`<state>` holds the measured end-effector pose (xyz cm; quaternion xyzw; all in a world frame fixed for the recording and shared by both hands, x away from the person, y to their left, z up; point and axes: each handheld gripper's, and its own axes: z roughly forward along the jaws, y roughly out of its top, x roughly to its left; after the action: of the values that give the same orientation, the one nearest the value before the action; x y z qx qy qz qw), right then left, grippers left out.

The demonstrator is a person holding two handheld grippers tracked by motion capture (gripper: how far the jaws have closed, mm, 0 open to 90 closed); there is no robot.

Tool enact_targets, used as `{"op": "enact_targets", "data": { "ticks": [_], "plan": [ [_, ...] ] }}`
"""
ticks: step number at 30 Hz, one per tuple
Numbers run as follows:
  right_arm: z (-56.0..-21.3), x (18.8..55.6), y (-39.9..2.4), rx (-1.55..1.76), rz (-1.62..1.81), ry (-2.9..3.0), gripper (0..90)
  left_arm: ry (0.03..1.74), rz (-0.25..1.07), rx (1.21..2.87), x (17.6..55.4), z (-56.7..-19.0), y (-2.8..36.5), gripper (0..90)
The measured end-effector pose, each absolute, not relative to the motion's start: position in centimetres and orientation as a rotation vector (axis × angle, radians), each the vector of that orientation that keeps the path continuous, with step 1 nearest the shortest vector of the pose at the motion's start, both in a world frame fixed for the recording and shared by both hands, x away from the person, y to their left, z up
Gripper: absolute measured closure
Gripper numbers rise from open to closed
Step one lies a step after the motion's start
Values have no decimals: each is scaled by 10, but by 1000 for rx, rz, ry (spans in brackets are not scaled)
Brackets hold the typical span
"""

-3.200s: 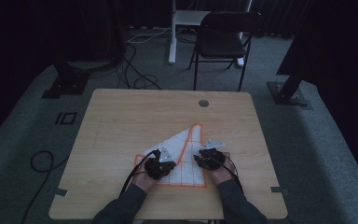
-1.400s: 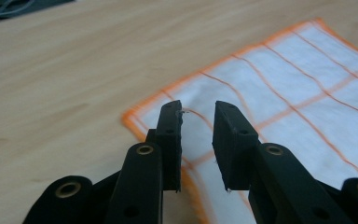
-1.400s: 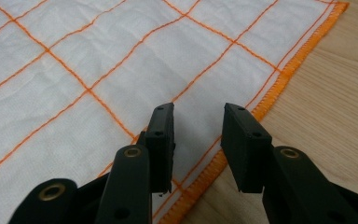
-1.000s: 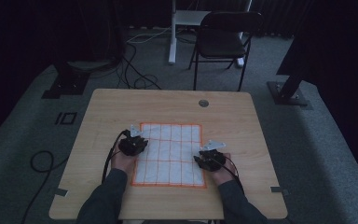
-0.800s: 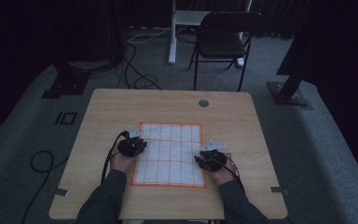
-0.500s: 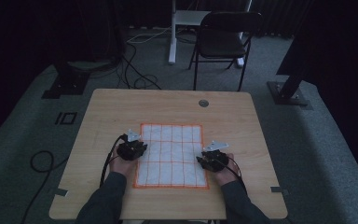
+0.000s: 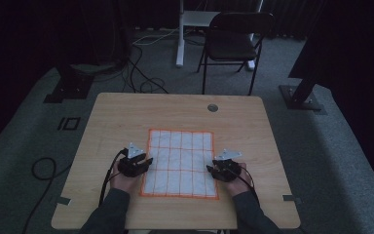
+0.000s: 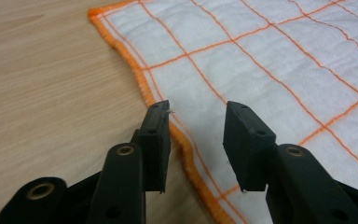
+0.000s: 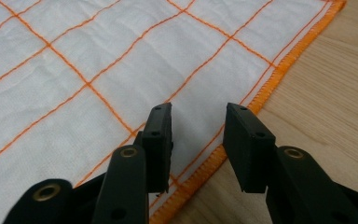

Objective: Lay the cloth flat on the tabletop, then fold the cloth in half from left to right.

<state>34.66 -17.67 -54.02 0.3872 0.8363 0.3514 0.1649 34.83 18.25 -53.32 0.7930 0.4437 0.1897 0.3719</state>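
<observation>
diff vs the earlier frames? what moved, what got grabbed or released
The cloth went from folded into a triangle to spread flat on the table. The left gripper has just been opening, its jaws now straddling the cloth's orange hem without pinching it. The left hand slid nearer along that edge. The right gripper stayed at the right edge, jaws apart over the hem. Table and chair are unchanged.

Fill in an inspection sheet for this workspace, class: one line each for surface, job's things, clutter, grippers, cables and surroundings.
Surface: wooden table, with a round grommet near the far edge.
Job's things: white cloth with orange grid, spread flat.
Clutter: nothing seen.
Grippers: left gripper open over the cloth's left hem, jaws just opened; right gripper open over the right hem; nothing clamped.
Cables: a cable trails from the left gripper; more lie on the floor.
Surroundings: carpet, folding chair, stand bases.
</observation>
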Motion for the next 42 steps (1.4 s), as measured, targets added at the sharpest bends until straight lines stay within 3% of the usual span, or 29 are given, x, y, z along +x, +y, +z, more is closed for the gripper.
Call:
{"op": "enact_targets", "data": {
  "ticks": [13,30,32,38,42],
  "plan": [
    [-542,349,-182,1132,1026,2372,564,1179,467,2015,348,-536,187,575],
    [-542,351,-184,1127,1026,2371,568,1226,405,1980,350,-543,187,510],
    [-542,352,-184,1126,1027,2370,569,1214,403,1979,348,-543,184,552],
    [-543,355,-186,1131,1030,2363,576,1186,386,1994,343,-544,176,787],
    [-543,354,-186,1130,1028,2359,579,1190,369,1993,343,-544,177,869]
  ]
}}
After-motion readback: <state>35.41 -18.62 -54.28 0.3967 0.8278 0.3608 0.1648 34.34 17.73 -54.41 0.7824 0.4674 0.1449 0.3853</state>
